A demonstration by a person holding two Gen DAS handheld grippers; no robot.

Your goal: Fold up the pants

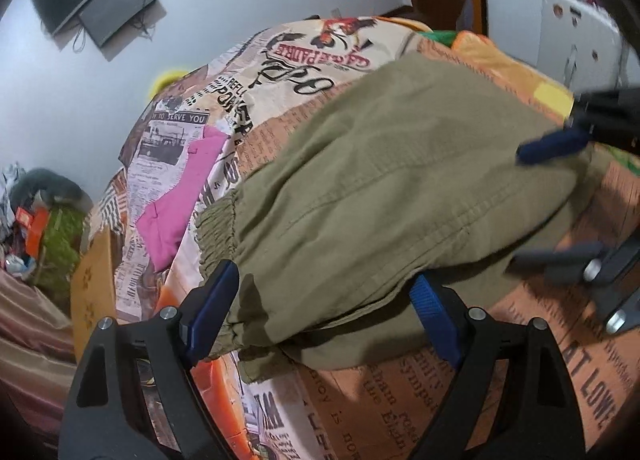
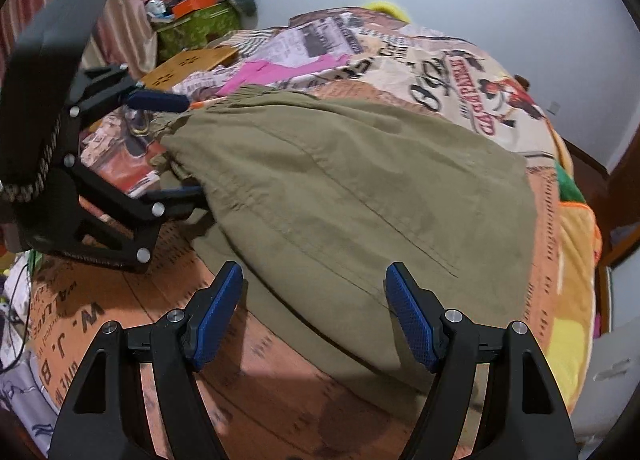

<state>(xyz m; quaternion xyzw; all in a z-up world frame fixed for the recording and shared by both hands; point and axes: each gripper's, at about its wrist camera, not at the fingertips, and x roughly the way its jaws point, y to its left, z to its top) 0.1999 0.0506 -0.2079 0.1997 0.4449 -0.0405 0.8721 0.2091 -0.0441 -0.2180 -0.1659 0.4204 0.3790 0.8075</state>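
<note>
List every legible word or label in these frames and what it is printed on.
All on the printed bedsheet:
"TO SERVE YOU" in a dark banner, left wrist view.
"W. J. B", large letters, right wrist view.
"REFL", cut off, left wrist view.
Red scroll lettering by the rooster: not reliably legible.
Fine newsprint columns: too small.
Olive pants: no text.

Matt olive cloth pants [image 2: 360,188]

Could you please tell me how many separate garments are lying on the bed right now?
2: the olive pants spread across the near part of the bedspread, and a pink garment lying beyond their elastic waistband. The pants could be hiding something beneath them.
</note>
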